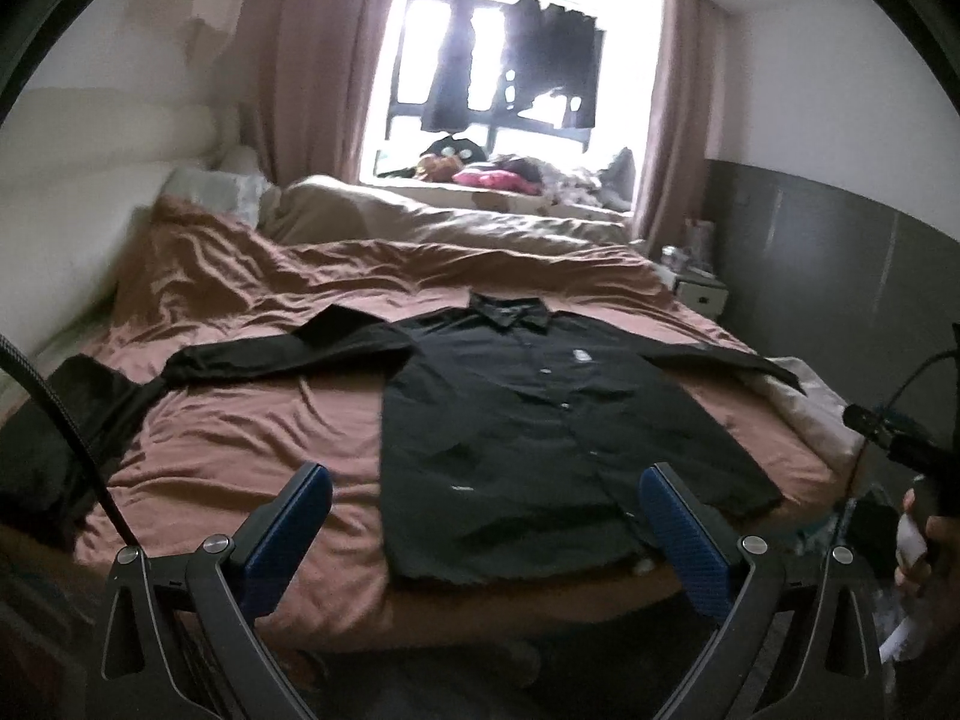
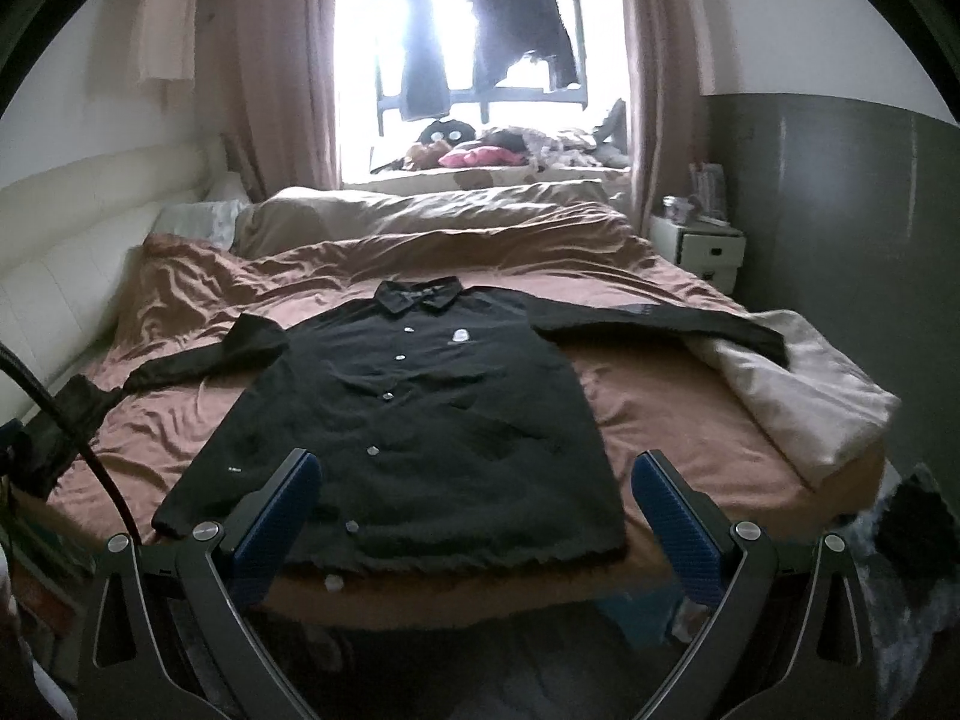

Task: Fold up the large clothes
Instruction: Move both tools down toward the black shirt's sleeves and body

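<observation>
The black shirt [image 2: 420, 420] lies flat and face up on the bed [image 2: 660, 408], buttoned, with its collar toward the window [image 2: 480, 60] and its hem at the bed edge nearest to you, both sleeves spread out to the sides. Your left gripper [image 1: 486, 516] is wide open and holds nothing; the shirt hem lies beyond and between its fingers, not touching them. Your right gripper [image 2: 477, 504] is also wide open and empty, and the shirt's lower part shows between its fingers.
</observation>
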Tool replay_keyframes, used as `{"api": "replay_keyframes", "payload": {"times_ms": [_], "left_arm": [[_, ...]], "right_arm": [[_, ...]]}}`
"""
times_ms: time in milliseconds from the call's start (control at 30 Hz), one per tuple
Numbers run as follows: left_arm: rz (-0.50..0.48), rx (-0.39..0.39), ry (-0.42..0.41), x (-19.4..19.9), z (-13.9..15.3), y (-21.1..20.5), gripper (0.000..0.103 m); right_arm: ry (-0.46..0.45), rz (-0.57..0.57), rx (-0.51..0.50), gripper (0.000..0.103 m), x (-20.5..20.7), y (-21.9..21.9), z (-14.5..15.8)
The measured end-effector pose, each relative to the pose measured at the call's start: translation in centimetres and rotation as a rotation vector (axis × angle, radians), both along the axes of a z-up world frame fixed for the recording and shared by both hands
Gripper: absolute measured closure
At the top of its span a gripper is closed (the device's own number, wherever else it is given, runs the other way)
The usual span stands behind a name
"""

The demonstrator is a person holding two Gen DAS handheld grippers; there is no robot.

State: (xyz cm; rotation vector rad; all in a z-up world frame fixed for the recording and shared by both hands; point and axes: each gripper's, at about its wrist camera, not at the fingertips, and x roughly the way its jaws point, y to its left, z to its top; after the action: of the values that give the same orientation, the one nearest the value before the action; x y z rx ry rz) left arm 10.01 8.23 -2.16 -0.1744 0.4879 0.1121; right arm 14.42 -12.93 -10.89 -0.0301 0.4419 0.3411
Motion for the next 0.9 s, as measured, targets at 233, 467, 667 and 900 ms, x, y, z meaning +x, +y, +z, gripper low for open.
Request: {"api": "replay_keyframes", "payload": {"times_ms": [233, 467, 667, 900], "left_arm": [[0.070, -0.025, 0.032, 4.2, -0.2, 5.1, 0.000], [0.126, -0.046, 0.059, 7.9, -0.4, 10.1, 0.002], [0.169, -0.070, 0.084, 10.2, -0.8, 13.6, 0.004], [0.231, -0.145, 0.111, 12.9, -1.9, 19.3, 0.014]], "right_arm": [[0.036, 0.031, -0.013, 0.000, 6.0, 2.0, 0.1], [0.066, 0.039, -0.014, 0.000, 10.5, 4.1, 0.1], [0.098, 0.048, -0.013, 0.000, 13.8, 5.5, 0.2], [0.139, 0.076, -0.022, 0.000, 17.7, 7.9, 0.5]]}}
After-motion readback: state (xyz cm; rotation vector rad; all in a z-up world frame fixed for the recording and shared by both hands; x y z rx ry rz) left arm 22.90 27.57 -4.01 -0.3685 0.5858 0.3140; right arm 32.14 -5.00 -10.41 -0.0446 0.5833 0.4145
